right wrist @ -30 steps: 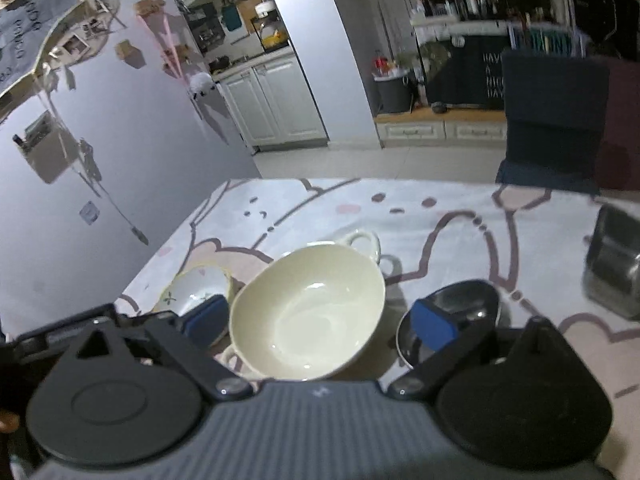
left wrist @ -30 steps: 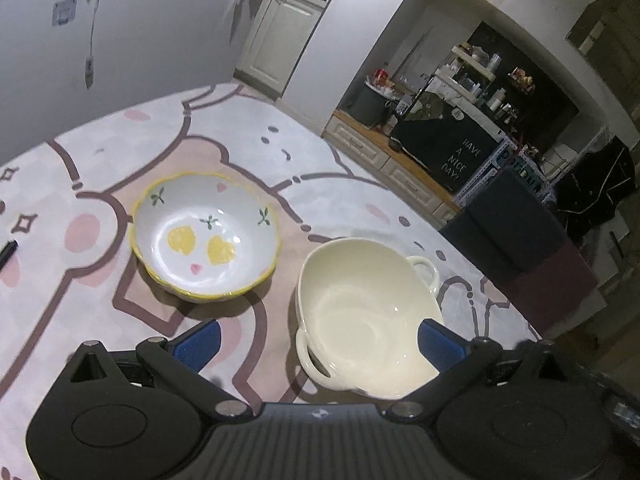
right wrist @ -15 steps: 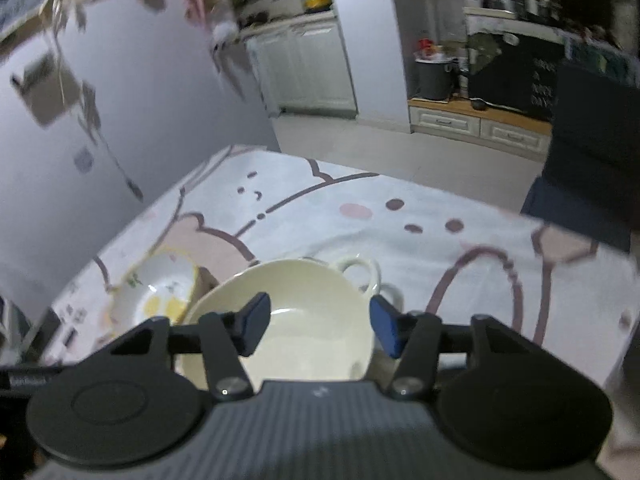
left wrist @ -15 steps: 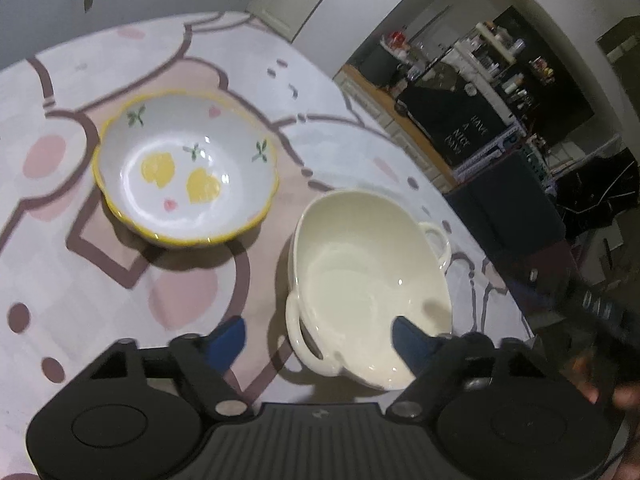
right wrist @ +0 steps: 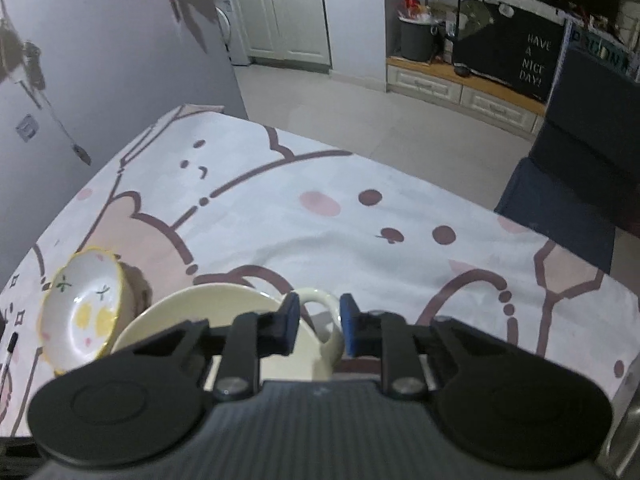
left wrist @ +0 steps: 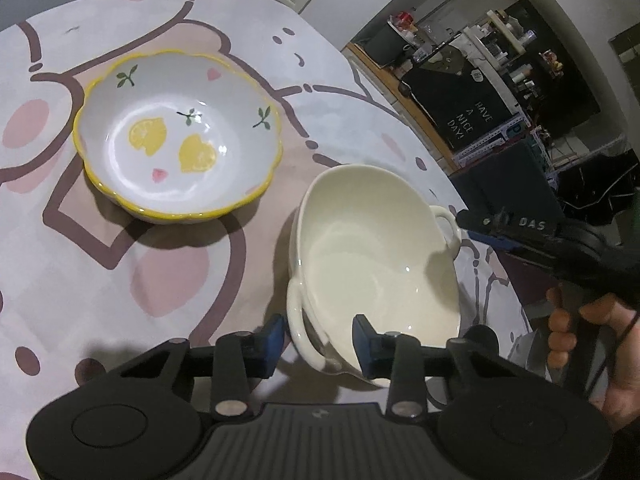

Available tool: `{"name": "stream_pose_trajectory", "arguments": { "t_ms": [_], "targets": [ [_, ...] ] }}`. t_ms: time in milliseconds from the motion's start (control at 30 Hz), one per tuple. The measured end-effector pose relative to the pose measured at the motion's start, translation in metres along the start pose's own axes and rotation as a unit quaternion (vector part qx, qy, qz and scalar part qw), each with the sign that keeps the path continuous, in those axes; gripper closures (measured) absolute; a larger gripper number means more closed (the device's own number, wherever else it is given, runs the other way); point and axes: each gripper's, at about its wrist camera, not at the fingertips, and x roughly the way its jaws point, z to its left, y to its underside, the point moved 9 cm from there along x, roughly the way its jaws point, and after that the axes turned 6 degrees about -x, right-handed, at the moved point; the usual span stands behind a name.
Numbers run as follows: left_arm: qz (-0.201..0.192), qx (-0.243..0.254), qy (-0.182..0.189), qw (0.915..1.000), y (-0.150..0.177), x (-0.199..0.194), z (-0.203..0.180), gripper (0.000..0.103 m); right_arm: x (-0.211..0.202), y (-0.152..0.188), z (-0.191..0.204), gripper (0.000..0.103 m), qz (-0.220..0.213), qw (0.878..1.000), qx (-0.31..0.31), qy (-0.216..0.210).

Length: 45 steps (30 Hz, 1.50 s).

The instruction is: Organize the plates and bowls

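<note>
A cream bowl with two loop handles [left wrist: 372,256] sits on the patterned tablecloth [left wrist: 120,280]. My left gripper [left wrist: 318,338] straddles its near handle, jaws narrowed, with a little gap showing. My right gripper [right wrist: 318,320] straddles the far handle [right wrist: 320,304], jaws narrowed, not clearly touching; it also shows in the left wrist view [left wrist: 520,236]. A white bowl with a yellow rim and lemon pattern [left wrist: 176,136] stands to the left, also in the right wrist view [right wrist: 80,312].
A black pen [right wrist: 10,350] lies at the table's left edge. A metal object [right wrist: 624,420] sits at the right edge. A dark chair [right wrist: 576,184] stands beyond the table, cabinets and a sign board behind it.
Both grippers moved in over the cream bowl and narrowed their jaws around its two handles. The black bowl and metal cup left the right wrist view.
</note>
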Motion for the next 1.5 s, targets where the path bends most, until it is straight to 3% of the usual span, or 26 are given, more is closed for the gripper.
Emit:
{"name": "stream_pose_trajectory", "arguments": {
  "t_ms": [367, 700, 900, 1167, 1233, 1333, 1400, 1467, 1500],
  "targets": [
    [0.017, -0.001, 0.012, 0.9998, 0.005, 0.006, -0.003, 0.069, 0.026, 0.001, -0.009, 0.078, 0.010, 1.000, 0.015, -0.003],
    [0.019, -0.011, 0.006, 0.9998, 0.003, 0.006, 0.004, 0.071, 0.021, 0.013, -0.007, 0.090, 0.002, 1.000, 0.012, 0.022],
    [0.014, -0.045, 0.012, 0.9988, -0.007, -0.003, 0.024, 0.072, 0.007, 0.035, -0.003, 0.091, 0.006, 1.000, 0.021, 0.007],
    [0.000, -0.043, -0.004, 0.9991, -0.019, -0.012, 0.043, 0.080, -0.017, 0.069, 0.011, 0.087, 0.014, 1.000, 0.000, -0.002],
    [0.005, -0.040, -0.005, 0.9992, -0.020, -0.011, 0.045, 0.086, -0.021, 0.074, 0.014, 0.087, 0.022, 1.000, -0.010, -0.010],
    [0.014, -0.024, -0.010, 0.9996, -0.018, -0.006, 0.045, 0.086, -0.023, 0.076, 0.008, 0.086, 0.026, 0.999, 0.003, -0.030],
    [0.016, -0.012, -0.012, 0.9997, -0.018, -0.005, 0.044, 0.086, -0.020, 0.073, 0.007, 0.081, 0.024, 0.999, 0.017, -0.043],
    [0.017, -0.009, -0.010, 0.9998, -0.018, -0.005, 0.044, 0.086, -0.018, 0.074, 0.008, 0.066, 0.027, 0.998, 0.018, -0.063],
    [0.018, -0.008, -0.009, 0.9998, -0.018, -0.005, 0.045, 0.086, -0.017, 0.073, 0.009, 0.065, 0.027, 0.997, 0.016, -0.068]
  ]
}}
